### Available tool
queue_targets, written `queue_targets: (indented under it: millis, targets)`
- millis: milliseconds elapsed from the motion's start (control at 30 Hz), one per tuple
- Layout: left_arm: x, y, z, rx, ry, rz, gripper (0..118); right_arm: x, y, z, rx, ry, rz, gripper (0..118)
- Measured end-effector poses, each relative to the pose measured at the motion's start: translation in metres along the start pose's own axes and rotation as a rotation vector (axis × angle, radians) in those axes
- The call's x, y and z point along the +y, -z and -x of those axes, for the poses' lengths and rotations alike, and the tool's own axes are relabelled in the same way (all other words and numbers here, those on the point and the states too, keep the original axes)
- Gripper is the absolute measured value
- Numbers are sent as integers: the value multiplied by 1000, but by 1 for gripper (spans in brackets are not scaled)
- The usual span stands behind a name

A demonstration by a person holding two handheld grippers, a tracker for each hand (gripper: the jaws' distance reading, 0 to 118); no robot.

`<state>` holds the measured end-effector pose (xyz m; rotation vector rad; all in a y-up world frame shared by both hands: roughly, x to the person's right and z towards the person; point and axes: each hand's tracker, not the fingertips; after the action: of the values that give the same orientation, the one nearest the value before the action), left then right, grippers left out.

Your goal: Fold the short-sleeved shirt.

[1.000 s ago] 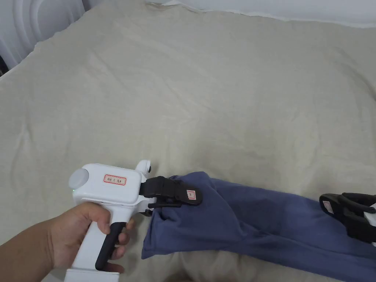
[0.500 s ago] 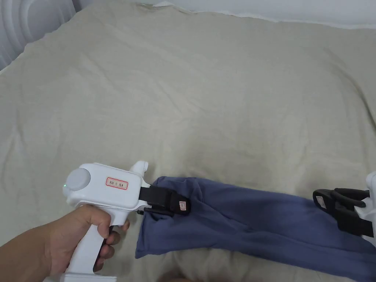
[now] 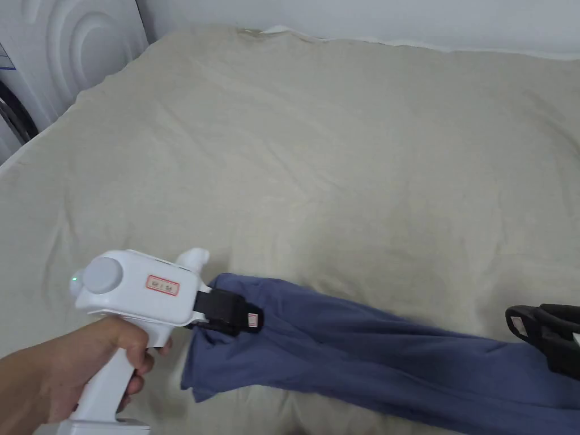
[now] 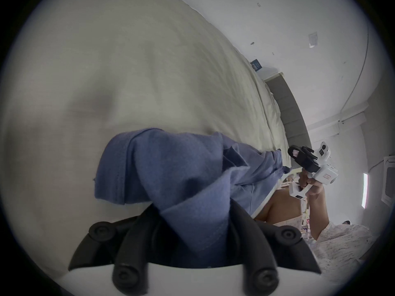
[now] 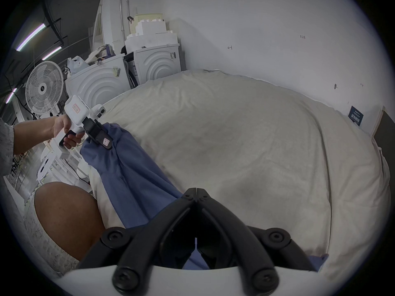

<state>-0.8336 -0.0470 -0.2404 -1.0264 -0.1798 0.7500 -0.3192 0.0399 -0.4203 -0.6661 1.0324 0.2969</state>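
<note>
Blue shirt (image 3: 362, 351) stretched across the bed (image 3: 340, 170) — left gripper (image 3: 241, 318) clamped on one end, right gripper (image 5: 195, 193) closed tip-to-tip, cloth running beneath it.

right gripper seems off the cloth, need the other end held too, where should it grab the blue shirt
Grip the shirt at its right end, coming in from the right with the right gripper: the cloth lies stretched out from the left gripper, so that end is its free far edge.

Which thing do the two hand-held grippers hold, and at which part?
Left hand-held gripper clamps one end of the blue fabric shirt. Right hand-held gripper is shut; its hold on the other end cannot be told.
</note>
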Motion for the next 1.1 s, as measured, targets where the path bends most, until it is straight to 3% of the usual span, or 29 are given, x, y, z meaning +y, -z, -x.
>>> queue_targets:
  millis: [233, 467, 633, 1100]
  targets:
    - [-3, -55, 12, 158, -45, -2, 21, 1, 6, 8, 28, -1, -27, 0]
    - [9, -57, -58, 233, 37, -14, 21, 1, -3, 10, 56, -13, -53, 0]
    - [8, -39, -128, 311, 88, 15, 21, -1, -18, 4, 71, -9, -99, 0]
    - [7, 64, -237, 448, 201, 126, 21, -17, -32, -7, 121, 43, -201, 0]
